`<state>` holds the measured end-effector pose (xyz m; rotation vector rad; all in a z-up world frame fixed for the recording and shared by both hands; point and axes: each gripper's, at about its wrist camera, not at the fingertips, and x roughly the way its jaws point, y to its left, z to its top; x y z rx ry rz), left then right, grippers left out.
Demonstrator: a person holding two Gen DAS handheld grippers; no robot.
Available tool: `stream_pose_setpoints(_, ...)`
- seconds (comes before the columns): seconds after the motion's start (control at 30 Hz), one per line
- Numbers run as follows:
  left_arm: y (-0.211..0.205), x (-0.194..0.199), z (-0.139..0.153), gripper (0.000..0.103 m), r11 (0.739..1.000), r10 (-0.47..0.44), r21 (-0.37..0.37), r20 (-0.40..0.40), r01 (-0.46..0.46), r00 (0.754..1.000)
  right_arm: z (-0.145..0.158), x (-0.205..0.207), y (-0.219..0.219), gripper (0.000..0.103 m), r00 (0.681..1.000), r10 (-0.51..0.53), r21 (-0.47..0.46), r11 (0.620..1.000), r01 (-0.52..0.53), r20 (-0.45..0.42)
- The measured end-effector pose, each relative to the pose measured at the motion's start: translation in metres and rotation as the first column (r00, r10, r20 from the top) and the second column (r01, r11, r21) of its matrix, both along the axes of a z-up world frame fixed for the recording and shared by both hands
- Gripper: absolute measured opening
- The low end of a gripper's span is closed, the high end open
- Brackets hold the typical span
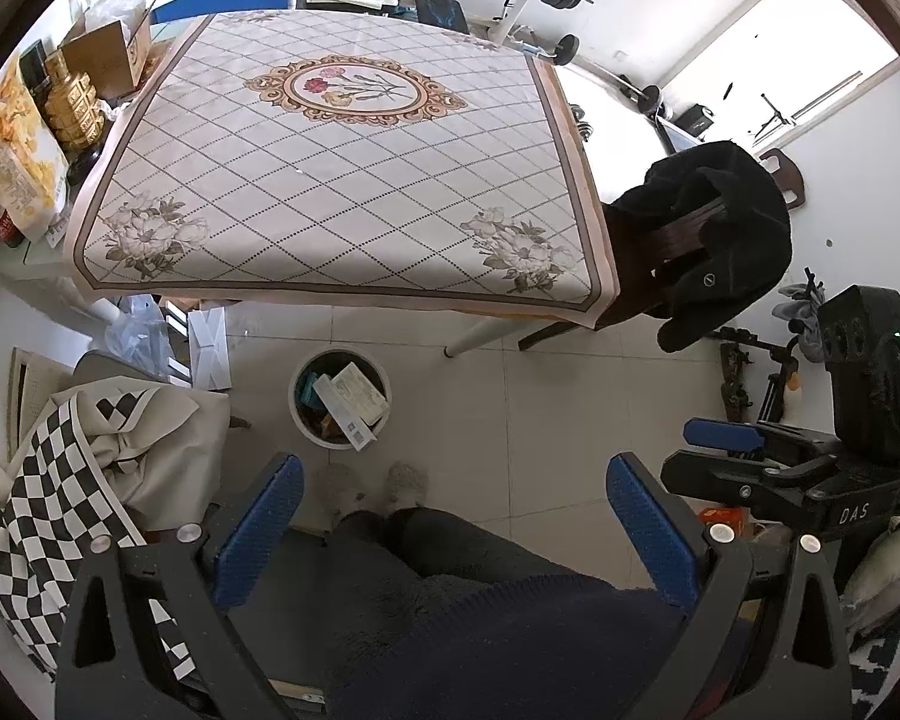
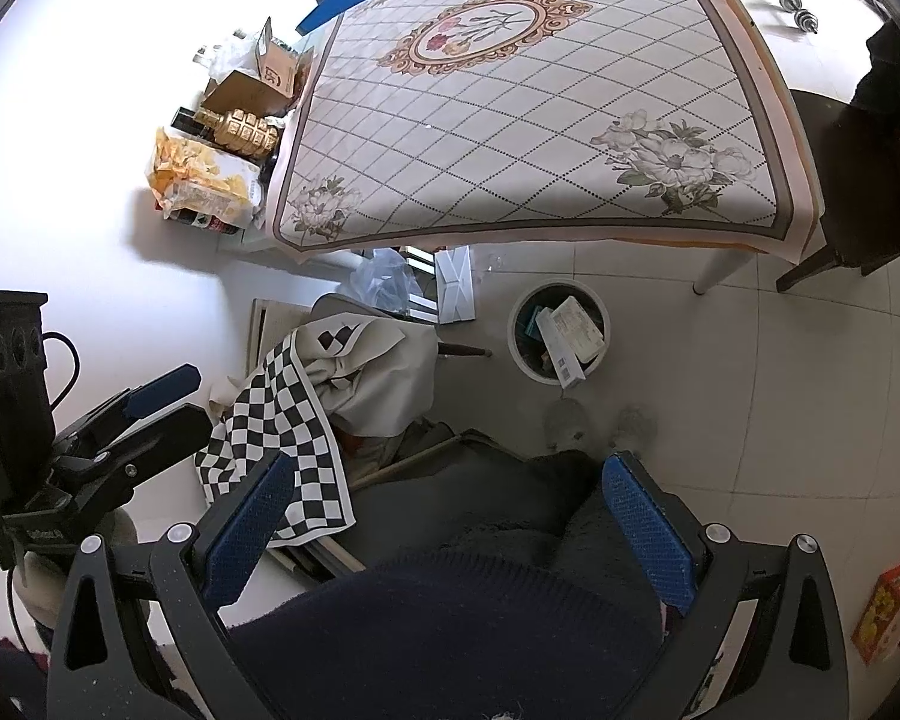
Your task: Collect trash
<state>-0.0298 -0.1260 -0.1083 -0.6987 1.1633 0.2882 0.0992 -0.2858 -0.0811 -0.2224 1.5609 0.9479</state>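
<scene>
A white round trash bin stands on the tiled floor in front of the table, holding a white carton and other packaging. The right wrist view shows the same bin and carton. My left gripper is open, with only the person's legs and grey slippers below it. My right gripper is open too, nothing between its blue pads. Both are held above the lap, short of the bin. Each shows side-on in the other's view: the right gripper and the left gripper.
A table with a diamond-patterned floral cloth fills the middle. Left of it are a gold bottle, snack bags and a cardboard box. A checkered cloth drapes one chair, a black jacket another. Orange boxes lie on the floor.
</scene>
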Motion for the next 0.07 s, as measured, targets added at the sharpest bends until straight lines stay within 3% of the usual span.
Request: stream_pose_setpoints(0.07,-0.0003,0.0002,-0.0001,0.103,1.000,0.000,-0.008,0.005,0.001,1.000,-0.0006,-0.0008,-0.0010,0.103,1.000,0.001,-0.003,1.000,-0.001,-0.002)
